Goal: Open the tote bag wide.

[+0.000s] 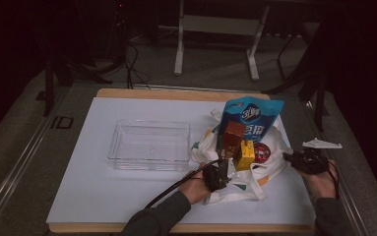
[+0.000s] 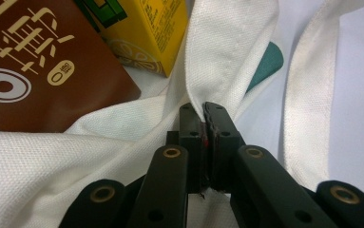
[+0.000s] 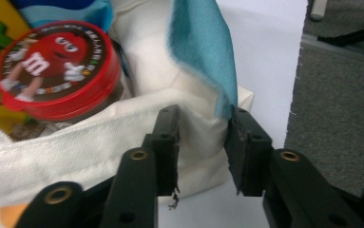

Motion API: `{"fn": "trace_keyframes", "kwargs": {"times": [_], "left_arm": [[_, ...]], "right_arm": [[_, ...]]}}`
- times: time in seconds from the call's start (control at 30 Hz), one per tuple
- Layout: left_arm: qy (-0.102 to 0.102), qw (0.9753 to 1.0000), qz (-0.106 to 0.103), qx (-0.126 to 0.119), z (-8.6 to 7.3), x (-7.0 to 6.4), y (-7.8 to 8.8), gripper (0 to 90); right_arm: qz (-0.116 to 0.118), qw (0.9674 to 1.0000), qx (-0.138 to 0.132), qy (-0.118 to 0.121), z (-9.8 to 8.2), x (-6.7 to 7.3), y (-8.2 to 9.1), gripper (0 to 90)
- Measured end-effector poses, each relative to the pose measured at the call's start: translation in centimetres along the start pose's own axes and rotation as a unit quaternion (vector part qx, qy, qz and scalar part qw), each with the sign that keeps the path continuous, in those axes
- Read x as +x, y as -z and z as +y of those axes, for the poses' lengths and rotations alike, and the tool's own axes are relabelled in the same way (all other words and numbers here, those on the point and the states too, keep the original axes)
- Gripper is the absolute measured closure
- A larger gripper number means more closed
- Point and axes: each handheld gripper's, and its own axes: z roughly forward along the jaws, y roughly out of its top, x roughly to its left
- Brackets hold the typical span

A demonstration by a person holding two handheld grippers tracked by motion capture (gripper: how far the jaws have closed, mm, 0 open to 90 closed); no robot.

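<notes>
On the right half of the white surface [image 1: 127,196] lies a cream cloth bag [image 1: 235,189], soft woven canvas with stitched hems. Left gripper [image 1: 224,167]: fingers clamped tight on a fold of the bag's rim. Right gripper [image 1: 289,158]: fingers parted, the bag's edge between them, not pinched as far as I can tell. Bag not emptied yet: blue crinkly pouch [image 1: 251,118], brown carton [image 1: 234,135], yellow carton [image 1: 245,153], round red-lidded tub [image 1: 262,151] all inside. Clear hard plastic tray [image 1: 149,145] beside it holds nothing; unpacking looks barely begun
</notes>
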Motion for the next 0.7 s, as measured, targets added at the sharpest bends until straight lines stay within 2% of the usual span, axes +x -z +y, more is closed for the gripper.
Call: {"fn": "trace_keyframes", "kwargs": {"times": [0.27,0.47,0.53,0.7], "left_arm": [[0.005,1.0000,-0.006,-0.005,-0.1,0.1,0.1,86.6],[0.008,0.9999,-0.010,-0.007,-0.1,0.2,0.1,86.5],[0.006,0.9999,-0.009,-0.007,-0.1,0.2,0.1,86.5],[0.007,0.9999,-0.010,-0.007,-0.1,0.2,0.2,86.5]], "right_arm": [[-0.003,0.9996,-0.028,-0.002,-0.7,1.3,2.1,52.7],[0.045,0.9970,-0.063,0.008,-1.3,3.5,3.7,51.3],[0.067,0.9949,-0.073,0.019,-1.7,4.6,3.9,51.3],[0.093,0.9907,-0.079,0.059,-2.1,7.3,3.6,56.3]]}}
